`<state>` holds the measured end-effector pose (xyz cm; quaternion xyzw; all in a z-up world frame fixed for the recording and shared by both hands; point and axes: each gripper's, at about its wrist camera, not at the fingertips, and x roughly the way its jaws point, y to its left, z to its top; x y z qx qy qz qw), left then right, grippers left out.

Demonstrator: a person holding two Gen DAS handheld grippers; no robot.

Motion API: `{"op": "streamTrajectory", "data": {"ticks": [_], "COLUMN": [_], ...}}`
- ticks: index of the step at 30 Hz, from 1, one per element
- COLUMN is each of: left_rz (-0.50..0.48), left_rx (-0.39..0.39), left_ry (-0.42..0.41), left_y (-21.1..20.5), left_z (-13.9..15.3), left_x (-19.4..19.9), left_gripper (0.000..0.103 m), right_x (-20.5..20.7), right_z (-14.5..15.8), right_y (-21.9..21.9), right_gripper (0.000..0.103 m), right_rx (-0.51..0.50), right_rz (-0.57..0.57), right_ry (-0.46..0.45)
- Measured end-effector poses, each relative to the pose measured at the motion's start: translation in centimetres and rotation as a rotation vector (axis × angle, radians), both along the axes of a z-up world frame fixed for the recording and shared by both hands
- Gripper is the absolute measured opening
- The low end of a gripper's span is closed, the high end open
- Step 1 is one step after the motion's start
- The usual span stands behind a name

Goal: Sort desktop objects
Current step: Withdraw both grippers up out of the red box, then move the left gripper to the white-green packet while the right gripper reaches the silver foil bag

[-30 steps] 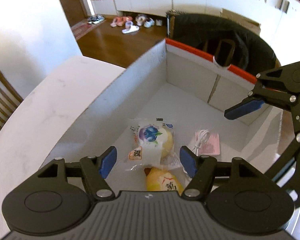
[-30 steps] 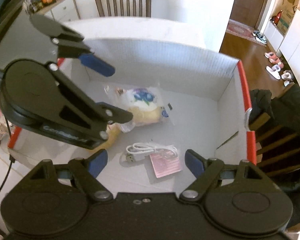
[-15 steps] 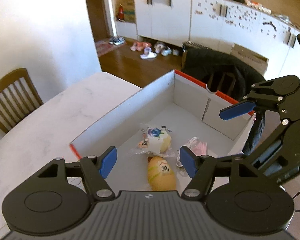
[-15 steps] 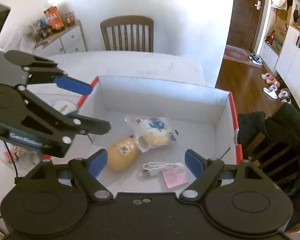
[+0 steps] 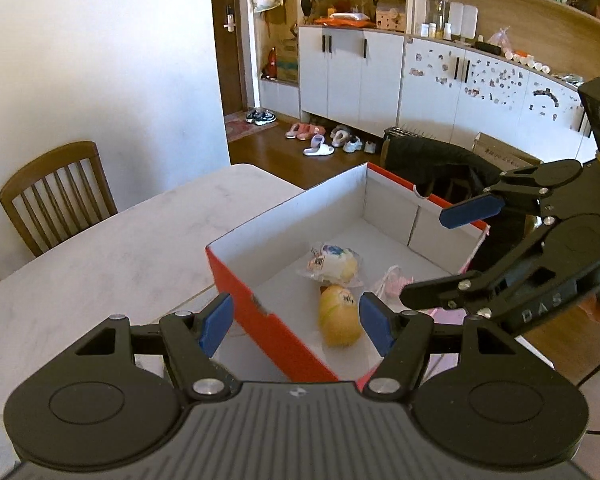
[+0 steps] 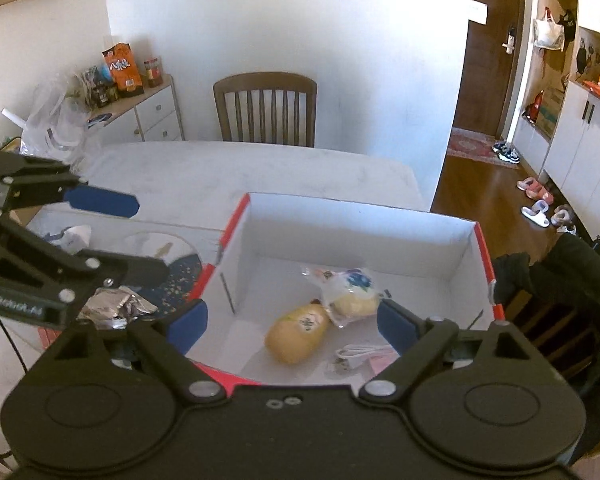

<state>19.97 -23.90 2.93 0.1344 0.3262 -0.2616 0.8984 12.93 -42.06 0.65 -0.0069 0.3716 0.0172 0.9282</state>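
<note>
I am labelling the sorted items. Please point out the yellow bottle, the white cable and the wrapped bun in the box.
yellow bottle (image 6: 296, 338): right wrist view, middle of its body.
white cable (image 6: 358, 354): right wrist view, on the coiled part.
wrapped bun (image 5: 336, 266): left wrist view, on the clear wrapper's middle.

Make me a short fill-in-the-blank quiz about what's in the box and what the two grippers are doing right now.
1. The yellow bottle lies on its ____ in the box.
2. The white cable sits inside the ____.
3. The left gripper and right gripper hold ____.
4. The box's outer walls are ____.

Missing words: side; box; nothing; red
</note>
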Motion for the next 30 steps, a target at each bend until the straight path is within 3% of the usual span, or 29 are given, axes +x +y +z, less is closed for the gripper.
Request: {"op": "streamTrajectory", "data": {"ticks": [6,14,18,21,23,30], "left_rz": [-0.017,-0.004,0.005,0.018,0.028,0.052], "left_rx": [-0.021,-0.052,-0.055,-0.058,-0.065,-0.045], "left_ry": [-0.006,-0.010,-0.016,-0.019,-0.017,-0.028], "left_y": [2.9,7.6,10.0,11.9,13.3,17.7], "left_z": [0.3,0.4,0.3,0.1,-0.1,-1.1], "left_x": [-1.9,-3.4,-3.8,-4.0,-4.1,-4.4], "left_gripper": [0.069,0.083,0.084,0.091,0.103,0.103], "right_x": [-0.9,-1.7,-2.2,-2.2,-2.1,-1.4], "right_z": [0.5,0.2,-0.1,-0.4,-0.6,-2.1], "right_y": [2.7,7.0,9.1,10.9,12.0,15.5], "right_gripper": [0.096,0.098,0.099,0.101,0.102,0.102], "right_rx": [0.005,0.024,0.015,0.005,0.002,-0.005], "right_rz": [-0.027,-0.062,-0.073,-0.085,-0.089,-0.105], "right_ry": [-0.027,-0.066,-0.074,-0.086,-0.090,-0.078]}}
